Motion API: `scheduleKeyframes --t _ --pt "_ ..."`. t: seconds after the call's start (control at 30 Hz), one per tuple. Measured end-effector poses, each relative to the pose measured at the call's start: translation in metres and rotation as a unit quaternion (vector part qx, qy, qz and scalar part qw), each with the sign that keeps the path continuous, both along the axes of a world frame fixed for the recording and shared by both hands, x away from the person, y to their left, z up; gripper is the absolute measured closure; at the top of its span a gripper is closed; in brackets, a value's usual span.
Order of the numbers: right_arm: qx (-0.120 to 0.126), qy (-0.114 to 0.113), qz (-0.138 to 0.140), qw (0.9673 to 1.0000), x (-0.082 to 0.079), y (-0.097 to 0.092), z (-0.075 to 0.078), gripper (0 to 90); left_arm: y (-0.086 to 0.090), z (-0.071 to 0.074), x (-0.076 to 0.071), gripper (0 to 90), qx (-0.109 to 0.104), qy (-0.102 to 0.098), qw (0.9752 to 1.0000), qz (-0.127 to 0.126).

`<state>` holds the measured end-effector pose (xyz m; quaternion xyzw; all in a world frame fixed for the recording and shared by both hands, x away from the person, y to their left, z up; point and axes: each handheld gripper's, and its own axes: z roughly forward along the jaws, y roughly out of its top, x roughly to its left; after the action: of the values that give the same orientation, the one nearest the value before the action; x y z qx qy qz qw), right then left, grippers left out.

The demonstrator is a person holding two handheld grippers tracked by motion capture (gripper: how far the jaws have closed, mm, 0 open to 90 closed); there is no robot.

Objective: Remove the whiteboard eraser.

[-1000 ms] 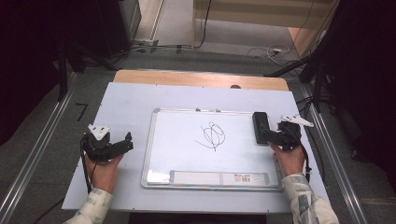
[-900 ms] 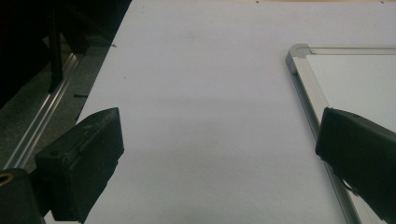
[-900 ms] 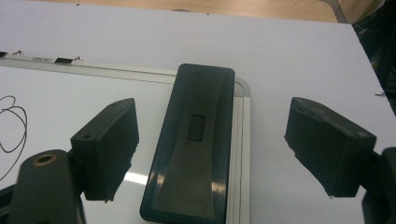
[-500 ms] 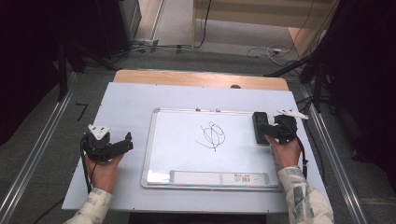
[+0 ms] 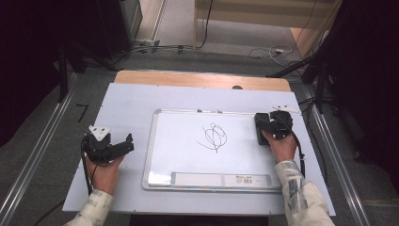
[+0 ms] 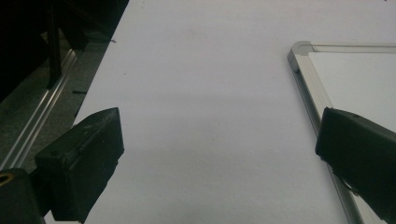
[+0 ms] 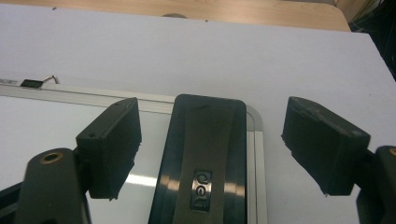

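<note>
**Three cameras, one whiteboard**

The high view looks forward and down from the near side, over the whole table (image 5: pixel 131 101). The left gripper view sits low and close at the whiteboard's (image 6: pixel 308 79) far-left corner; the right gripper view, equally close, faces its far-right corner. All share the whiteboard.

Left hand-held gripper (image 5: pixel 126 143) rests low, jaws spread wide, forearm entering from below. Right hand-held gripper (image 5: pixel 272 123) reaches farther forward, jaws parted wide.
</note>
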<state>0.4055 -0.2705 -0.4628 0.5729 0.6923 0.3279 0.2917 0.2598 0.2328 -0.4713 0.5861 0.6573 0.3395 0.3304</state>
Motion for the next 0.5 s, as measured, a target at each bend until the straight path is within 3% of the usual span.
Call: scheduleKeyframes --t 0.37,0.5 --pt "-0.012 0.018 -0.007 0.9997 0.01 0.005 -0.011 24.9 0.001 0.0 -0.001 1.5 0.001 0.0 1.0 0.0" --pt "-0.018 0.036 -0.006 0.9992 0.01 0.007 -0.016 24.8 0.001 0.0 -0.001 1.5 0.0 -0.001 1.0 -0.001"
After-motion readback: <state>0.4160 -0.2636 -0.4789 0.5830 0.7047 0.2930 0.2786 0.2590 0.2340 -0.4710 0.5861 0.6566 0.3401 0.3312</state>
